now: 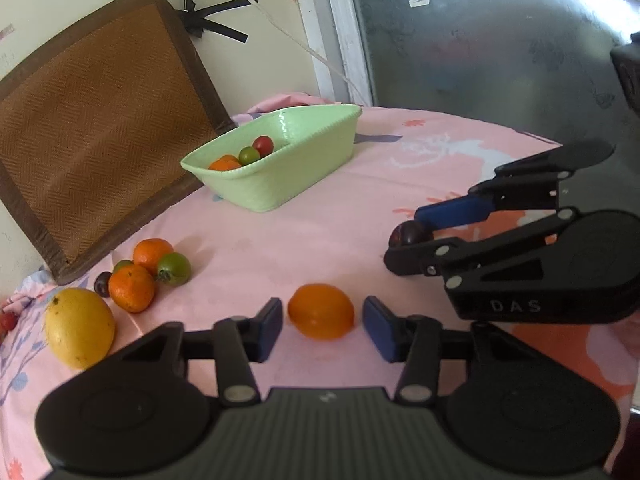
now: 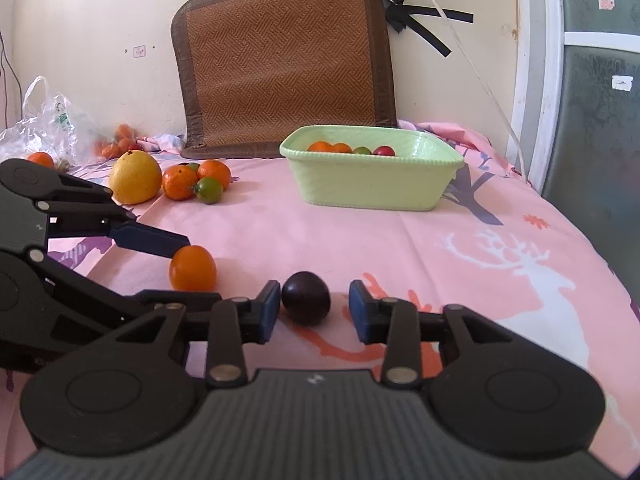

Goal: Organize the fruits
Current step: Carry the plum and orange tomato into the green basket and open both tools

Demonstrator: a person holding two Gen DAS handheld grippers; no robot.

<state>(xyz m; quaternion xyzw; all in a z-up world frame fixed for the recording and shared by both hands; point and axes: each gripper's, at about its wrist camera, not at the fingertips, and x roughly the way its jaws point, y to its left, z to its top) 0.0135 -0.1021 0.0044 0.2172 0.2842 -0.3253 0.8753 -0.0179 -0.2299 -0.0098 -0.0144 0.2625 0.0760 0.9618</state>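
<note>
Plastic bag at far left, right wrist view only. Left gripper wide, pads straddling orange on pink cloth (gaps both sides). Right gripper wide around dark plum, left pad near touching. Green basket beyond holds small fruits.

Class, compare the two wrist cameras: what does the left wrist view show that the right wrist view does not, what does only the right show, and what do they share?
Only the left wrist view shows a small dark fruit behind the loose pile.

Only the right wrist view shows the clear plastic bag and the white deer print.

Both show the green basket, orange, dark plum, yellow fruit, and both tongs, left and right, open around a fruit.
</note>
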